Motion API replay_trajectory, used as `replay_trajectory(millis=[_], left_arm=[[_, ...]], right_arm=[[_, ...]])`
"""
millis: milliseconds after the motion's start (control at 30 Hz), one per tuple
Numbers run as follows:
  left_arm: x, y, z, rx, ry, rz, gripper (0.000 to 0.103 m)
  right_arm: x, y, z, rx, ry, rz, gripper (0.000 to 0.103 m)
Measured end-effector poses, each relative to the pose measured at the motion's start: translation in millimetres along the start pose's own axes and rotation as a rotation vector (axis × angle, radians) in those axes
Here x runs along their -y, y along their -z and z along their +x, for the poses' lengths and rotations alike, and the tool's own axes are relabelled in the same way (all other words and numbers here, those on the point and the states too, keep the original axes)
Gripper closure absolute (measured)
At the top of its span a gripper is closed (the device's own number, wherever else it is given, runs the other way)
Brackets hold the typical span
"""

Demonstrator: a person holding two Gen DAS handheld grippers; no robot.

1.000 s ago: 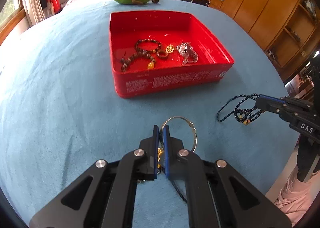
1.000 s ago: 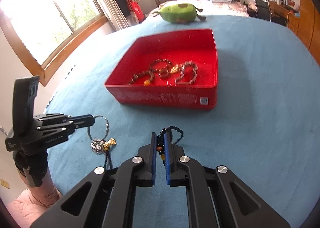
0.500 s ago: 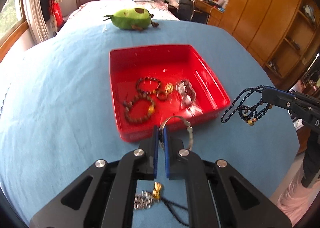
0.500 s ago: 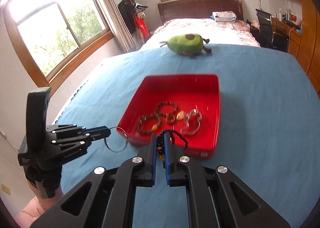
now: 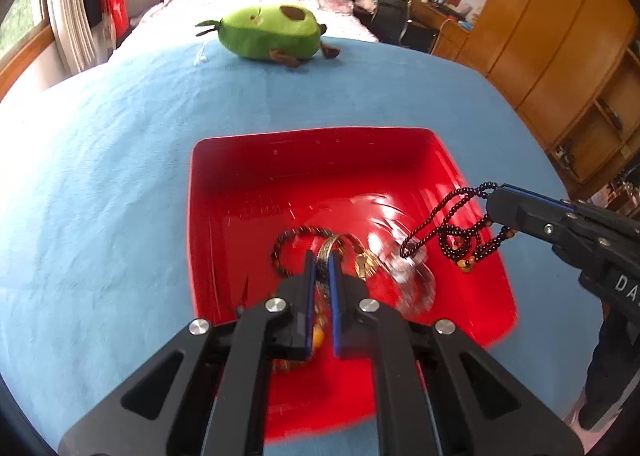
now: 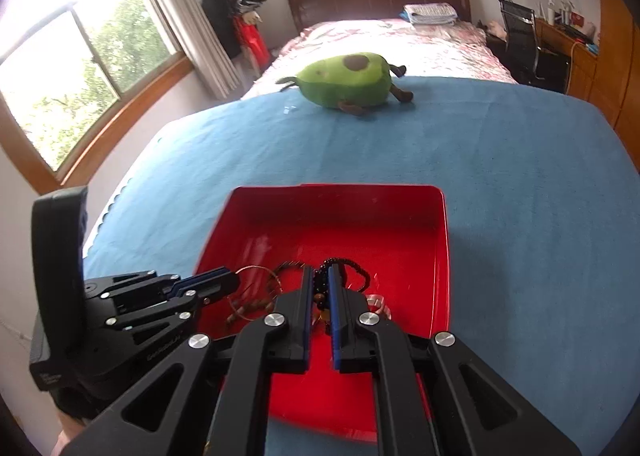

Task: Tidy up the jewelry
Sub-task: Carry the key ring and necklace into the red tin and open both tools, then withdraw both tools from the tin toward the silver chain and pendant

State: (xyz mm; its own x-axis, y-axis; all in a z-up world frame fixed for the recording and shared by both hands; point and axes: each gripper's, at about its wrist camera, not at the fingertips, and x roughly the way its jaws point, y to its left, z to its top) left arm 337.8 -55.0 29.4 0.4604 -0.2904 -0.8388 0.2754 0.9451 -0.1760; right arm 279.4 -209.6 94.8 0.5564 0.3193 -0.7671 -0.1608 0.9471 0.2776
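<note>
A red tray [image 5: 320, 160] [image 6: 400, 216] lies on the blue cloth and holds bead bracelets [image 5: 288, 240] and a blurred silver piece [image 5: 404, 264]. My left gripper [image 5: 320, 260] is shut on a metal ring [image 5: 332, 244] with charms hanging below, held over the tray; it also shows in the right wrist view [image 6: 228, 280] with the ring [image 6: 256, 280]. My right gripper [image 6: 320, 276] is shut on a black bead necklace [image 6: 352, 268], which dangles over the tray's right side in the left wrist view [image 5: 452, 228].
A green avocado plush [image 5: 268, 32] [image 6: 348, 80] lies on the far side of the blue cloth. A bed [image 6: 400, 36] lies beyond it, wooden cupboards [image 5: 560, 36] at the right, windows [image 6: 80, 56] at the left.
Both grippers have risen from the cloth and moved forward over the red tray, each carrying its piece. The ring's charms have left the cloth.
</note>
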Motion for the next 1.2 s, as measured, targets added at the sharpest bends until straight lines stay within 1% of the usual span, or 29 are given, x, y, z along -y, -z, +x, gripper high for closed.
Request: replay_trajectory(millis=[133,233,267,300,367,400,433,467,533,567,600,633,667,733,767,800,867,933,967,1033,1067,1100,1133,1200], left_arm=[[-8.9,-14.4,28.1,-0.018,-0.001,-0.013,0.098],[-15.1,-21.2,43.7,-0.037,-0.003,-0.025,0.097],[-16.7,-22.7,47.0,-0.037,-0.011,-0.025,0.095],[-17.8,-23.6,49.2,-0.039,-0.024,-0.023,0.081],[-22.3,-25.1,50.2,-0.034,-0.043,-0.034,0.057],[-24.2,-25.3,47.6,-0.025,-0.042,-0.040,0.057],[-25.3,-24.8,42.5,-0.015,-0.041,-0.036,0.057],[-25.3,-23.7,36.3,-0.003,-0.040,-0.029,0.056],[-25.2,-19.5,18.2,0.031,-0.040,-0.029,0.054],[-25.4,-17.0,9.7,0.045,-0.039,-0.028,0.051],[-25.2,-14.4,0.6,0.060,-0.038,-0.025,0.044],[-24.7,-8.4,-13.2,0.084,-0.043,-0.020,0.040],[-24.2,-3.3,-22.9,0.101,-0.054,-0.017,0.034],[-23.3,12.9,-44.7,0.137,-0.083,-0.010,0.024],[-23.1,20.9,-52.8,0.147,-0.093,-0.011,0.018],[-23.8,29.2,-59.9,0.156,-0.100,-0.015,0.015],[-26.5,50.9,-71.3,0.159,-0.117,-0.028,0.012],[-31.1,74.0,-77.2,0.146,-0.119,-0.054,0.010],[-33.7,82.7,-77.5,0.140,-0.119,-0.061,0.008],[-38.0,105.0,-78.3,0.119,-0.140,-0.073,0.008],[-39.8,114.4,-78.5,0.108,-0.152,-0.080,0.007],[-41.1,122.4,-78.7,0.101,-0.160,-0.083,0.007],[-42.3,132.4,-79.6,0.098,-0.171,-0.085,0.007],[-43.3,149.7,-84.1,0.100,-0.190,-0.087,0.007]], right_arm=[[10.2,-7.8,32.4,-0.033,0.000,0.022,0.096],[15.4,-13.0,55.0,-0.055,0.030,0.018,0.096],[15.5,-12.9,58.9,-0.061,0.040,0.011,0.095],[16.0,-13.1,63.5,-0.065,0.051,0.007,0.092],[15.0,-10.4,64.7,-0.065,0.064,0.002,0.092],[14.9,-10.4,64.0,-0.063,0.061,0.003,0.092],[14.7,-10.3,61.7,-0.059,0.056,0.005,0.087],[14.1,-8.5,54.5,-0.043,0.048,0.005,0.084],[12.3,-3.8,37.5,-0.008,0.048,0.002,0.083],[10.6,-2.0,30.2,0.005,0.042,-0.001,0.083],[9.0,0.8,22.1,0.018,0.036,-0.005,0.082],[7.1,5.7,12.5,0.030,0.031,-0.008,0.080],[5.0,11.5,3.3,0.042,0.031,-0.014,0.080],[-0.1,29.8,-16.1,0.061,0.028,-0.038,0.075],[-1.6,37.8,-22.4,0.063,0.025,-0.041,0.075],[-2.5,45.4,-27.5,0.063,0.019,-0.042,0.074],[-3.6,65.9,-36.5,0.050,-0.001,-0.039,0.071],[-3.2,88.0,-42.1,0.032,-0.018,-0.031,0.063],[-4.4,96.1,-44.7,0.027,-0.016,-0.035,0.060],[-6.5,114.0,-47.0,0.020,0.002,-0.041,0.043],[-7.8,126.1,-47.2,0.012,0.017,-0.042,0.039],[-8.4,132.5,-47.7,0.008,0.022,-0.042,0.032],[-9.2,140.6,-48.6,0.004,0.022,-0.040,0.028],[-10.0,154.2,-49.8,-0.004,0.011,-0.033,0.026]])
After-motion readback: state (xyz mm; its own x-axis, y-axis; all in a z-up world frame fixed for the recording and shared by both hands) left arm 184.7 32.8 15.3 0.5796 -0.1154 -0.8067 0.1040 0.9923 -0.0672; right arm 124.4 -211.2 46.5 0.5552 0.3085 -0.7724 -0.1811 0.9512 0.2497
